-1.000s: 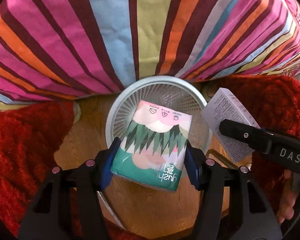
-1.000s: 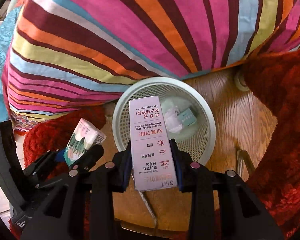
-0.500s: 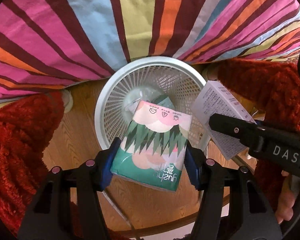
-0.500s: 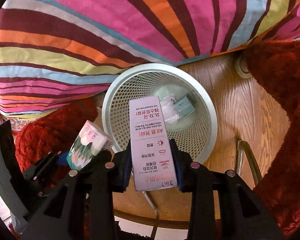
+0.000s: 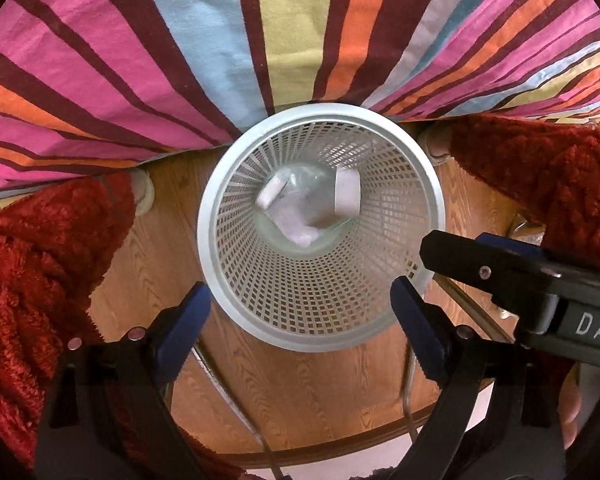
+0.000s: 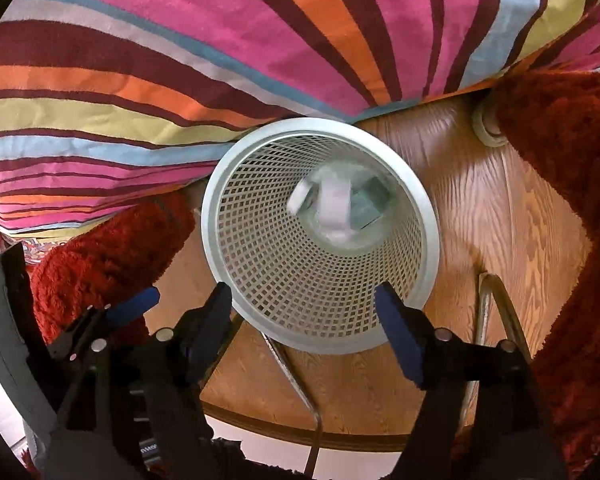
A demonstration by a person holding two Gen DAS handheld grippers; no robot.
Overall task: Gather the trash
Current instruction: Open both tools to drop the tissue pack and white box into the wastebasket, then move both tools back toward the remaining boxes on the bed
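Both tongs stand wide apart and hold nothing. In the left wrist view the left tongs (image 5: 300, 320) frame the lower rim of the white mesh wastebasket (image 5: 320, 324) at the centre of the frame, the blue pads (image 5: 184, 320) just outside the rim on either side; whether they touch it cannot be told. The right tongs (image 6: 304, 320) in the right wrist view sit the same way, spread across the lower edge of the wastebasket (image 6: 320, 332), also with nothing between them. The trash lies in the bottom of the basket: blurred white pieces (image 5: 346, 198) in the left view, and in the right view a white piece (image 6: 334, 204) beside a greenish packet (image 6: 366, 208), too blurred to name more closely. The basket stands on a wooden floor (image 5: 300, 392), its upper rim against a bedspread (image 5: 180, 40) with many-coloured stripes that fills the upper half of both frames. A shaggy red rug (image 5: 28, 264) lies at the left and right edges. The right tongs' black arm enters the left view at right centre.
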